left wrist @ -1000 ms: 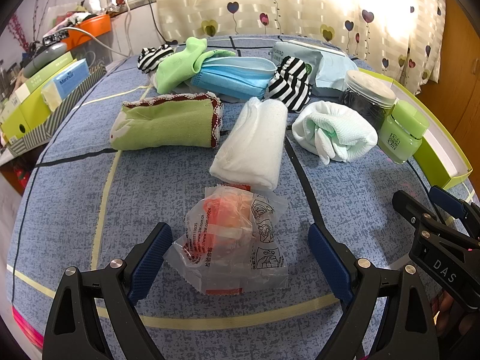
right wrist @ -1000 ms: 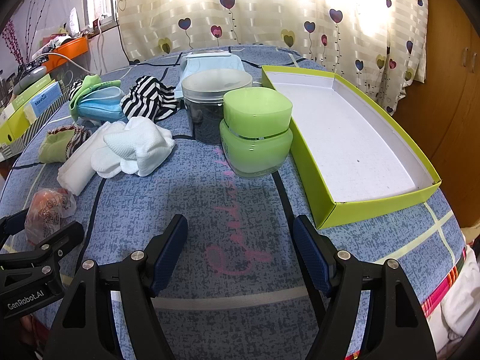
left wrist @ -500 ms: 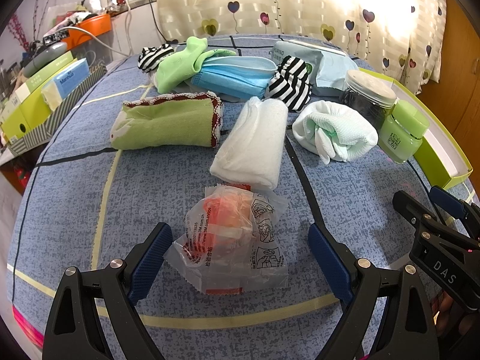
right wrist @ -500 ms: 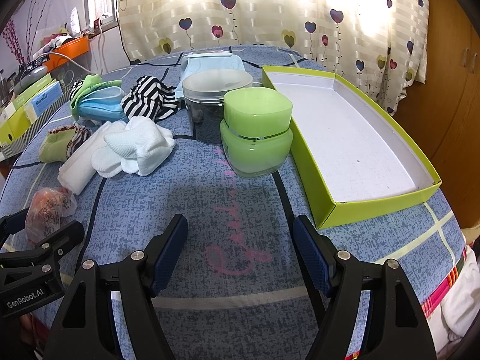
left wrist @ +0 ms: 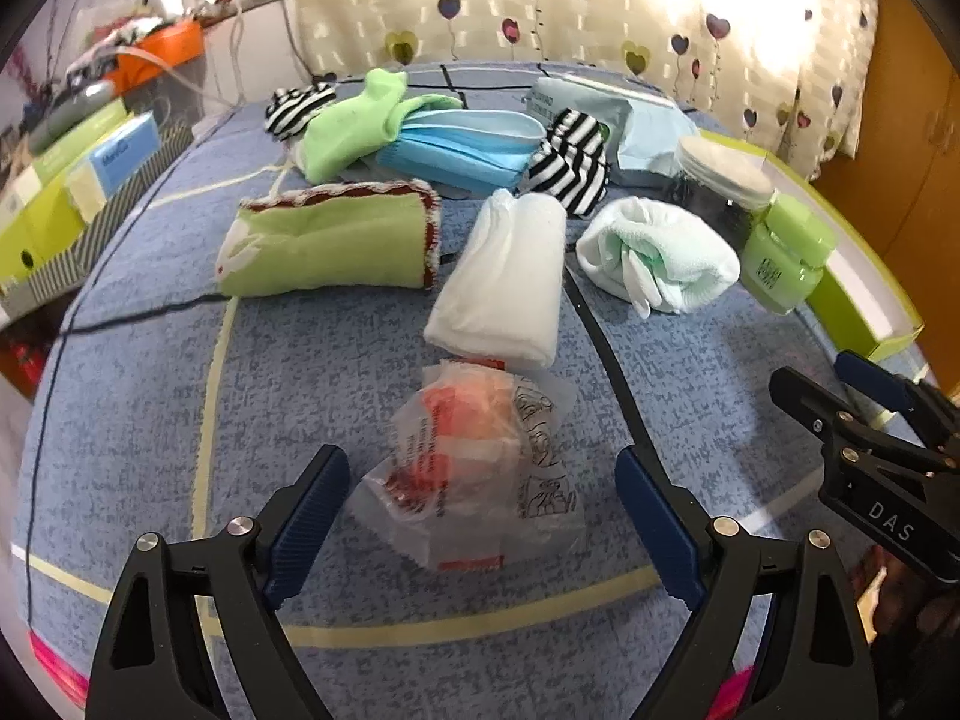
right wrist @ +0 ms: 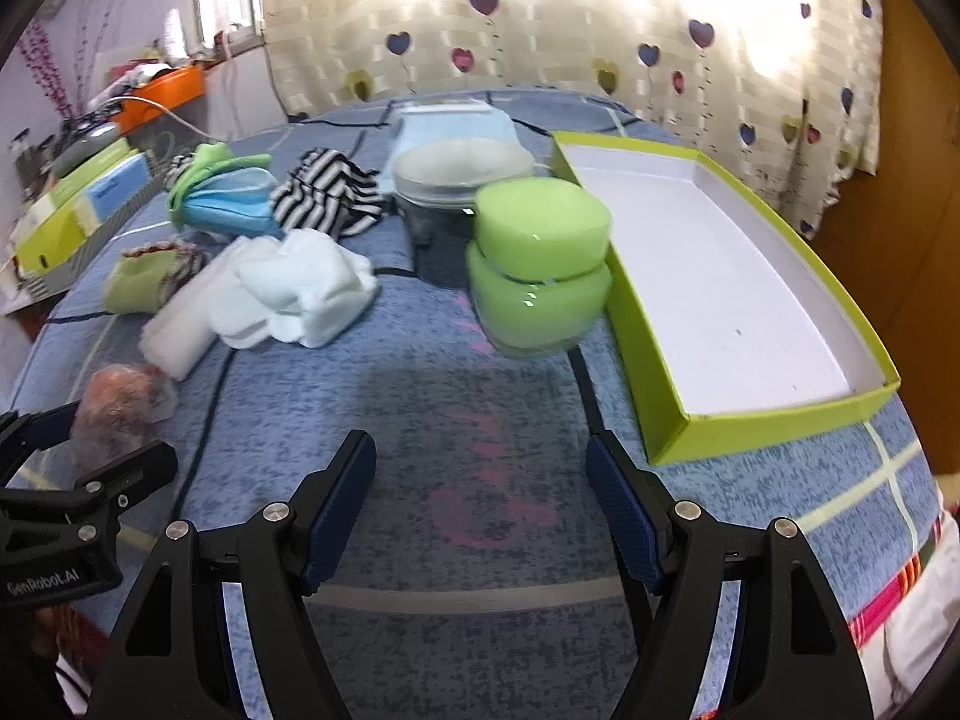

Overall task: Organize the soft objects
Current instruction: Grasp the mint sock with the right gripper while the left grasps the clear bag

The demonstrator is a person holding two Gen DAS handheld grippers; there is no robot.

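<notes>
While both tools [left wrist: 480, 498] [right wrist: 480, 501] gape, green tray [right wrist: 660, 420] bare, both jars [right wrist: 540, 276] capped.

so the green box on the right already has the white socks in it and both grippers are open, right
Not quite. The right wrist view shows the green box is empty; the white socks still lie on the bedspread beside the green jar. Both the left gripper and right gripper are open.
</notes>
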